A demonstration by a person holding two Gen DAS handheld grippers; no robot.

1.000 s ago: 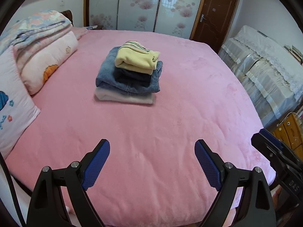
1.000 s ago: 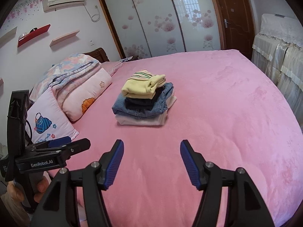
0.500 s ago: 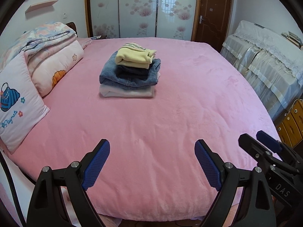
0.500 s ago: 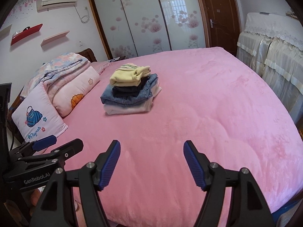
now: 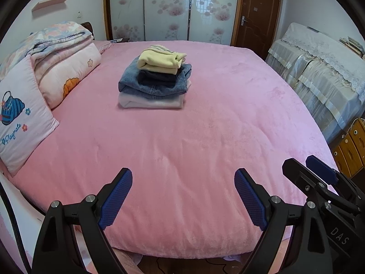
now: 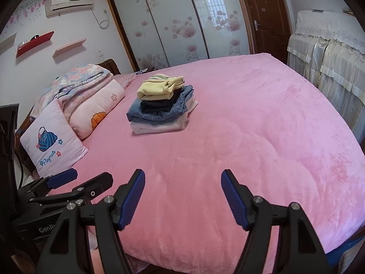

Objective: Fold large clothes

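Note:
A stack of folded clothes [image 5: 157, 80] sits on the far middle of the pink bed [image 5: 182, 141]: a yellow top above a dark piece, blue jeans and a pale garment at the bottom. It also shows in the right wrist view [image 6: 162, 105]. My left gripper [image 5: 183, 178] is open and empty above the bed's near edge. My right gripper [image 6: 182, 177] is open and empty, also at the near edge, far from the stack. Each gripper shows at the side of the other's view.
Pillows [image 5: 20, 118] and a folded quilt [image 5: 57, 43] lie along the bed's left side. Covered furniture [image 5: 324, 68] stands to the right, with a wooden cabinet [image 5: 351, 146] near it. Sliding wardrobe doors [image 5: 168, 11] and a brown door [image 5: 257, 11] are behind.
Both grippers have pulled back from the bed, so the stack looks farther away and the bed's front edge now shows. Both stay open and empty.

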